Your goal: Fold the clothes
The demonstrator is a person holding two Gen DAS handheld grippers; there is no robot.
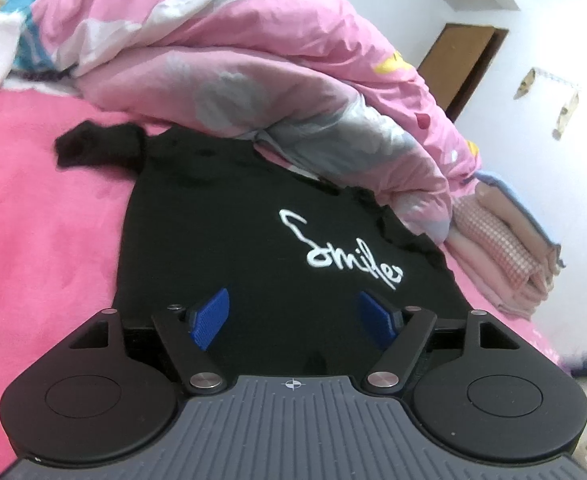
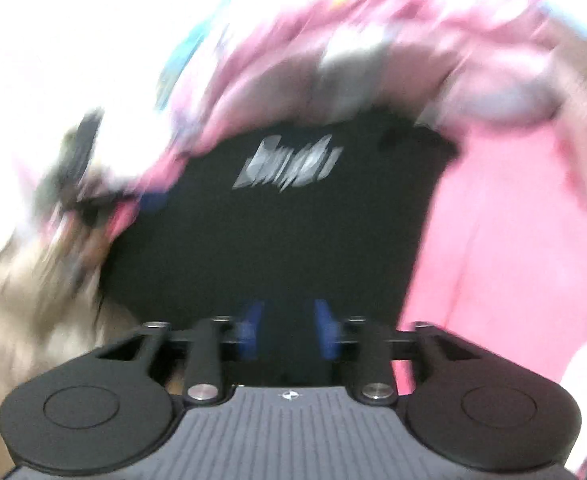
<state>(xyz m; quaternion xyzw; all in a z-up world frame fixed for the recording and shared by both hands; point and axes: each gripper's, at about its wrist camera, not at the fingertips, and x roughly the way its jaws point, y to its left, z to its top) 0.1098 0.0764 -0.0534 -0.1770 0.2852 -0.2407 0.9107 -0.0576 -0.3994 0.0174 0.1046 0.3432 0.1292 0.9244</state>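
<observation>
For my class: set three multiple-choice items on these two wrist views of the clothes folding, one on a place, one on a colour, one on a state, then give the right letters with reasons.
1. Where does the black T-shirt lie?
A. on the pink bed cover
B. on a wooden floor
C. on a hanger

2. What colour is the lettering on the shirt?
A. yellow
B. white
C. red

3. How do the left tool's pads stand?
A. clamped on a sleeve
B. shut on nothing
C. apart, with no cloth pinched

Key: 1 A, pink cover surrounds the shirt; 2 B, white script shows on black; 3 C, blue pads stand wide above the shirt.
</observation>
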